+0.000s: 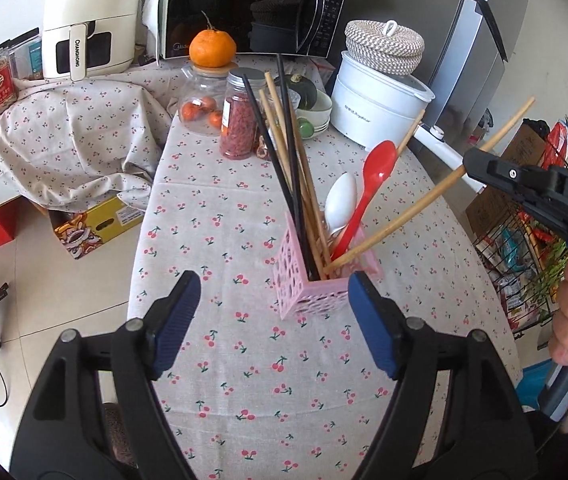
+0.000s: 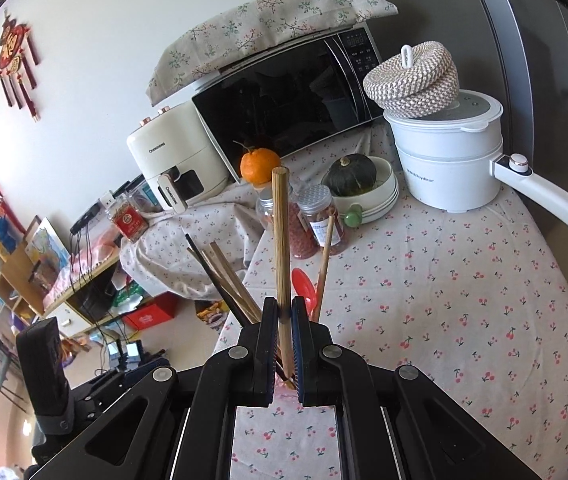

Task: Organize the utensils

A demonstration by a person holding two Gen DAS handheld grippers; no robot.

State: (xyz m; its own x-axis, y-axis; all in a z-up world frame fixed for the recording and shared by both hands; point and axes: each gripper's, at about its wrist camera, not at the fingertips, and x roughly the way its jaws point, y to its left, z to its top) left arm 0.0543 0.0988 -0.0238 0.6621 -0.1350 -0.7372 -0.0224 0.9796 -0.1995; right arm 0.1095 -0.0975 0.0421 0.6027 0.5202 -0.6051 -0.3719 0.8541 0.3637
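A pink perforated utensil holder [image 1: 304, 280] stands on the cherry-print tablecloth [image 1: 264, 360]. It holds black chopsticks [image 1: 272, 148], wooden chopsticks [image 1: 284, 132], a white spoon [image 1: 340, 200] and a red spoon [image 1: 376, 172]. My left gripper [image 1: 270, 320] is open and empty, just in front of the holder. My right gripper [image 2: 284, 320] is shut on a wooden chopstick [image 2: 281, 240]; in the left wrist view that chopstick [image 1: 416, 208] slants with its lower end inside the holder. The red spoon [image 2: 304, 284] and other chopsticks [image 2: 224, 276] show beyond the right gripper.
Behind the holder stand a jar of red berries [image 1: 240, 120], a jar with an orange [image 1: 212, 48] on its lid, a bowl with a green squash [image 1: 308, 96], a white electric pot [image 1: 380, 108], a microwave [image 1: 252, 8] and an air fryer [image 1: 88, 20]. A wire rack [image 1: 524, 256] is at the right.
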